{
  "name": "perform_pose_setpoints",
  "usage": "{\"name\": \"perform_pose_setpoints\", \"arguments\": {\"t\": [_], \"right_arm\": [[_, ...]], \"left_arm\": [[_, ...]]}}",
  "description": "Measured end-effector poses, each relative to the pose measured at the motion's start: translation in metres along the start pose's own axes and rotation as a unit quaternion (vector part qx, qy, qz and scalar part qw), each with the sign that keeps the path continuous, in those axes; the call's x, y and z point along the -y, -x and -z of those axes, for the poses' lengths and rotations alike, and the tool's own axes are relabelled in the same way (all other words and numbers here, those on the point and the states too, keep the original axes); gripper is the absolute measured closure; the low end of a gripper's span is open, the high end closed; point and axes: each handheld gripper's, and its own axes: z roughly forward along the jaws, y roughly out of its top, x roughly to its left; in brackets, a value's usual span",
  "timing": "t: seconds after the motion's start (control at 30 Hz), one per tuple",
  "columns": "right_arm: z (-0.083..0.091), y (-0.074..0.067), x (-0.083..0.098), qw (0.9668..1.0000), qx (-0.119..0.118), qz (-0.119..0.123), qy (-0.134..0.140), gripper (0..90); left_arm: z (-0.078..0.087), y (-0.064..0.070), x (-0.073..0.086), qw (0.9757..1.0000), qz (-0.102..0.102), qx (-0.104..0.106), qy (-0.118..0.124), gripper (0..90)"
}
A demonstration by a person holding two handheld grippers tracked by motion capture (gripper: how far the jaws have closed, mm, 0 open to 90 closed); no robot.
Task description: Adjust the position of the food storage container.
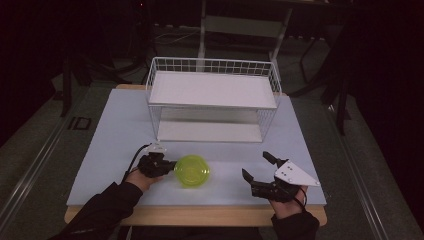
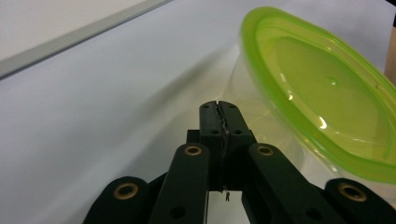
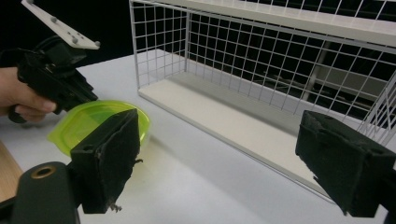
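Lidded container (image 1: pixel 192 171), green top, sits at 6 o'clock of the wire rack (image 1: pixel 212 100) on my surface (image 1: pixel 115 130). Left gripper (image 1: pixel 169 165) fingers fully closed, empty, tips beside its rim; right gripper (image 1: pixel 255 167) wide open, empty. I'd push gently, low on the wall, to avoid tipping.

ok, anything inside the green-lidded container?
The green lid covers the clear container; through the wall nothing is visible, but glare and the lid hide most of the inside.
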Motion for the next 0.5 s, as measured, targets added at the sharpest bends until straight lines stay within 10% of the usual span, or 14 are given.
{"name": "perform_pose_setpoints", "arguments": {"t": [0.3, 0.5], "right_arm": [[0.0, 0.001, 0.001, 1.0, -0.002, -0.003, -0.005, 13.8], [0.0, 0.001, 0.002, 1.0, -0.003, -0.001, -0.006, 13.9]], "left_arm": [[-0.013, 0.004, -0.008, 1.0, 0.0, -0.006, -0.001, 89.9], [0.007, -0.004, -0.004, 0.9991, 0.015, -0.039, -0.003, 89.9]]}}
